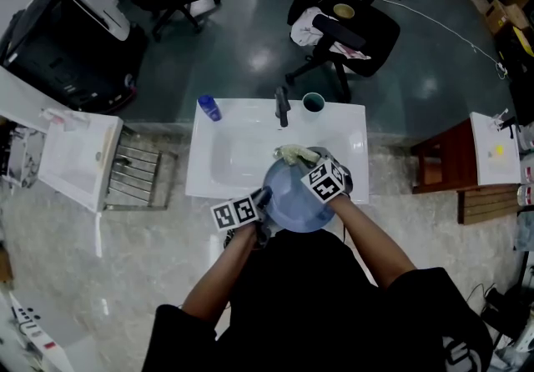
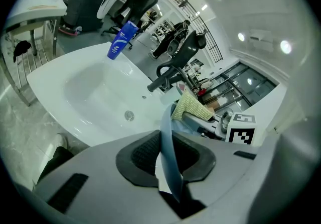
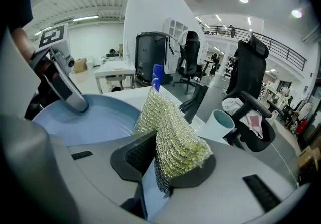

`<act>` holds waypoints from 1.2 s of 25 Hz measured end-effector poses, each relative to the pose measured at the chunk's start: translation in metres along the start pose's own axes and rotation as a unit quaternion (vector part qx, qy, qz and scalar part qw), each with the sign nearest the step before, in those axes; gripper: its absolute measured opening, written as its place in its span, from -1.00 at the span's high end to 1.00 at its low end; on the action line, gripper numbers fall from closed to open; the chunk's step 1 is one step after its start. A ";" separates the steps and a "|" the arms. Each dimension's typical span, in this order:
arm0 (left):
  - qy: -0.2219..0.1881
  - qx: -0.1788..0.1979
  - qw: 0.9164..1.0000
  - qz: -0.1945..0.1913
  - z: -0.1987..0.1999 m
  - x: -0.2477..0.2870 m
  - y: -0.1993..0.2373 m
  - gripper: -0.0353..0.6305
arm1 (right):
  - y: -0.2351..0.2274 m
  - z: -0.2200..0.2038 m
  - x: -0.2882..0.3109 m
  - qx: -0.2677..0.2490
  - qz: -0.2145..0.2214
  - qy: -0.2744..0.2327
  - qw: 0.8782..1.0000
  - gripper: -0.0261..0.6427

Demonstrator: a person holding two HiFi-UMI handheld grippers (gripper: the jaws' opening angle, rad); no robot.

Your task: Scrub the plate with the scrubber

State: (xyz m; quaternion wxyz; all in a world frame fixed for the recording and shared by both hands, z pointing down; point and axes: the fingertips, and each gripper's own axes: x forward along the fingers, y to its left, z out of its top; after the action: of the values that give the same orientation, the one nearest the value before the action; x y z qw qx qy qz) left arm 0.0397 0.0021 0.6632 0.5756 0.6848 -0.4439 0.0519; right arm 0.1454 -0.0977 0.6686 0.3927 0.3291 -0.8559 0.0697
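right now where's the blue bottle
In the head view, the blue bottle sits on the far left corner of the white sink, left of the black faucet and the cup.

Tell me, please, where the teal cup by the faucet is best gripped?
Probably one jaw inside its open mouth, pinching the wall, coming from above: the cup stands upright, no handle shows, and the faucet crowds one side.

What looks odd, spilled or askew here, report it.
Nothing stands out. The left gripper clamps the blue plate by its rim over the sink, the right gripper holds the scrubber at its far rim, and the bottle and cup sit on the sink's back edge. No spill shows.
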 end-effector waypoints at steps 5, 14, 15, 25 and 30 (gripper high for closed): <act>-0.004 -0.002 1.000 -0.006 0.003 0.000 -0.001 0.73 | -0.010 -0.011 -0.005 0.006 -0.007 0.014 1.000 0.69; -0.007 -0.010 1.000 -0.016 0.002 0.004 -0.004 0.73 | -0.024 -0.029 -0.015 0.006 -0.011 0.028 1.000 0.69; -0.008 -0.011 1.000 -0.016 0.002 0.004 -0.004 0.73 | -0.025 -0.031 -0.017 0.007 -0.011 0.031 0.999 0.69; -0.013 -0.019 1.000 -0.021 0.002 0.006 -0.006 0.72 | -0.031 -0.057 -0.031 0.026 -0.012 0.043 0.999 0.69; -0.017 -0.028 0.999 -0.024 0.002 0.005 -0.005 0.72 | -0.031 -0.065 -0.039 0.027 -0.010 0.050 0.998 0.69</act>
State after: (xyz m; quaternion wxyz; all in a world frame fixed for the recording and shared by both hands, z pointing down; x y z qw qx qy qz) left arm 0.0454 -0.0023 0.6622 0.5878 0.6797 -0.4385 0.0137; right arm 0.2240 -0.0772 0.6806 0.4263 0.3443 -0.8298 0.1057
